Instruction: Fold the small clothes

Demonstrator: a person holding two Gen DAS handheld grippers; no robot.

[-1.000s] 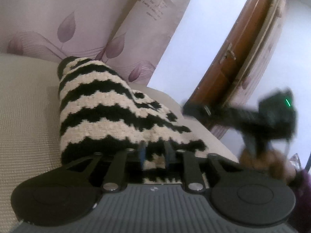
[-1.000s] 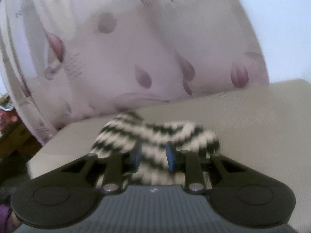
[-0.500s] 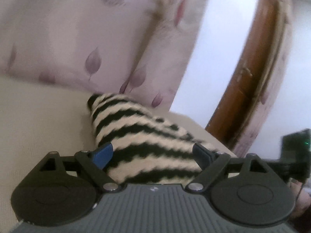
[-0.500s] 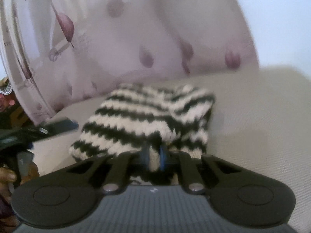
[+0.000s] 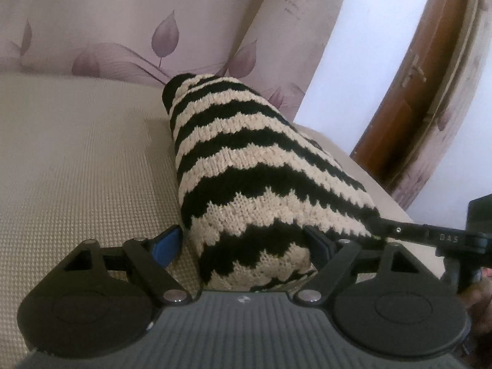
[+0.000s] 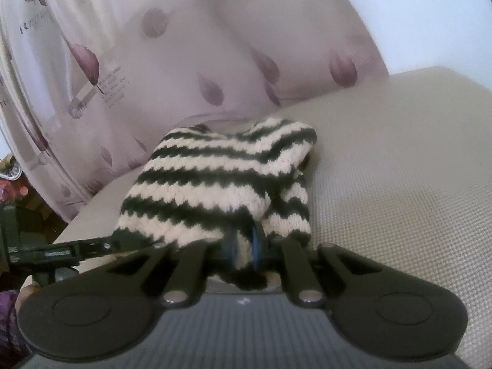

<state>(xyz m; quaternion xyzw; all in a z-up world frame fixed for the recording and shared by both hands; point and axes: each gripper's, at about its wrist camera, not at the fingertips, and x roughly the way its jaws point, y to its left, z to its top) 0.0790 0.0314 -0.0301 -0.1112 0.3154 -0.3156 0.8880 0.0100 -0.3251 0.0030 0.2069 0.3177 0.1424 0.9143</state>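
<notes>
Fold partly made: striped knit (image 5: 246,166) doubled on cushion (image 5: 77,160), right hand-held gripper (image 6: 244,246) pinching its 6 o'clock edge, left hand-held gripper (image 5: 246,243) just opened wide around it, flattening left.

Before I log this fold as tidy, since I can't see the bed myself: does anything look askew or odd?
The striped knit is bunched into a raised hump on the beige cover, not flat. The right gripper pinches its near edge. Nothing looks torn or spilled.

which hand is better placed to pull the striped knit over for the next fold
Right, probably. The right gripper is shut on the near edge of the striped knit, so it can carry it. The left gripper has just opened; its jaws straddle the knit without pinching.
</notes>
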